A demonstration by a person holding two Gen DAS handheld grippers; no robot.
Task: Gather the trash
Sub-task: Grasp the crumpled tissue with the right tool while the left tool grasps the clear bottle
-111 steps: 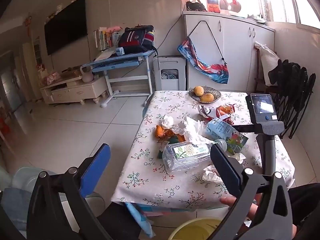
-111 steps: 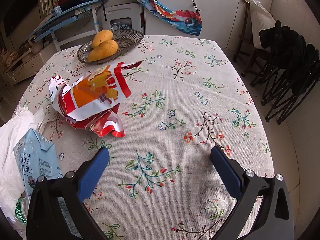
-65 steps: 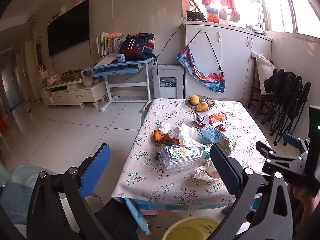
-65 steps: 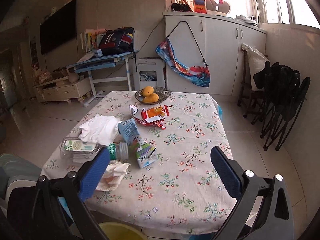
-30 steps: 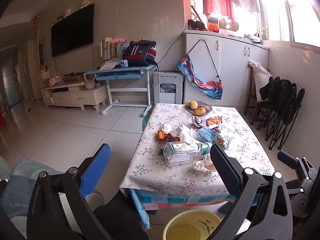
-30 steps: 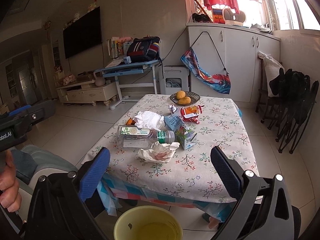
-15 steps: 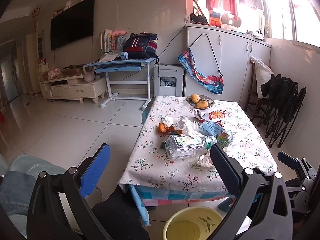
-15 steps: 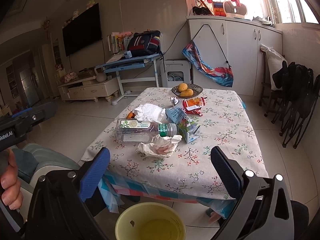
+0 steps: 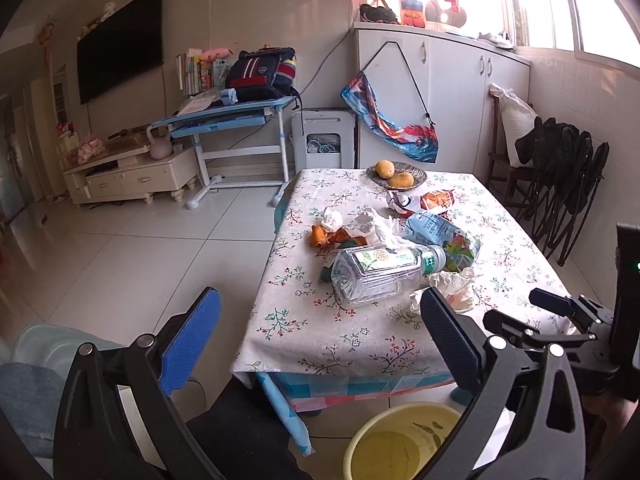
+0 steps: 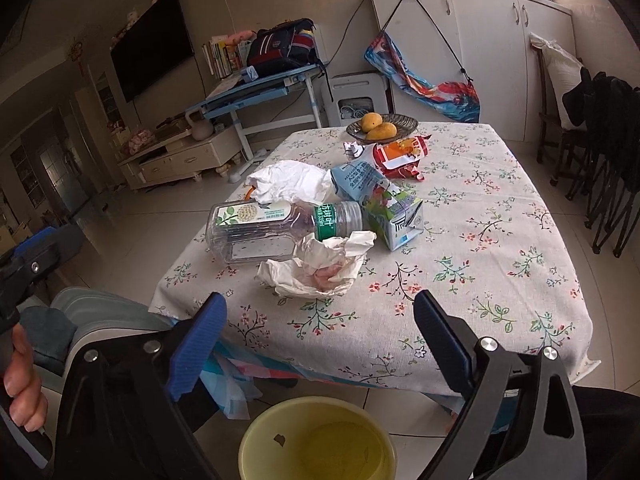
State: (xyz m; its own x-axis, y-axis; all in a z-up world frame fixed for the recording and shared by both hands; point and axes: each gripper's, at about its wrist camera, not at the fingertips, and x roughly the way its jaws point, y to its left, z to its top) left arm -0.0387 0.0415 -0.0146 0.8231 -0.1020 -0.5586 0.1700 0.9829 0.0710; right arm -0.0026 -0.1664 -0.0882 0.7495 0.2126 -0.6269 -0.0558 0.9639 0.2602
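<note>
Trash lies on the flowered table [image 10: 480, 248]: a clear plastic bottle [image 10: 276, 230] on its side, a crumpled tissue [image 10: 320, 270] in front of it, a milk carton [image 10: 380, 200], a red snack wrapper [image 10: 400, 152] and white crumpled paper [image 10: 292, 184]. Orange peel [image 9: 320, 236] shows beside the bottle [image 9: 384, 276]. A yellow bin [image 10: 316, 440] stands on the floor below the table's near edge. My right gripper [image 10: 320, 300] hovers before that edge, jaws closing slightly with nothing between them. My left gripper [image 9: 320, 304] is open and empty, short of the table.
A bowl of mangoes [image 10: 380, 124] sits at the table's far end. Folded black chairs [image 10: 608, 140] lean at the right. A grey-blue cushion [image 10: 100, 312] is at the left. A hand [image 10: 20, 380] holds the left gripper's handle.
Both grippers came lower and closer to the table's near edge, so the trash looks larger. The right gripper's fingers stand a little narrower than before.
</note>
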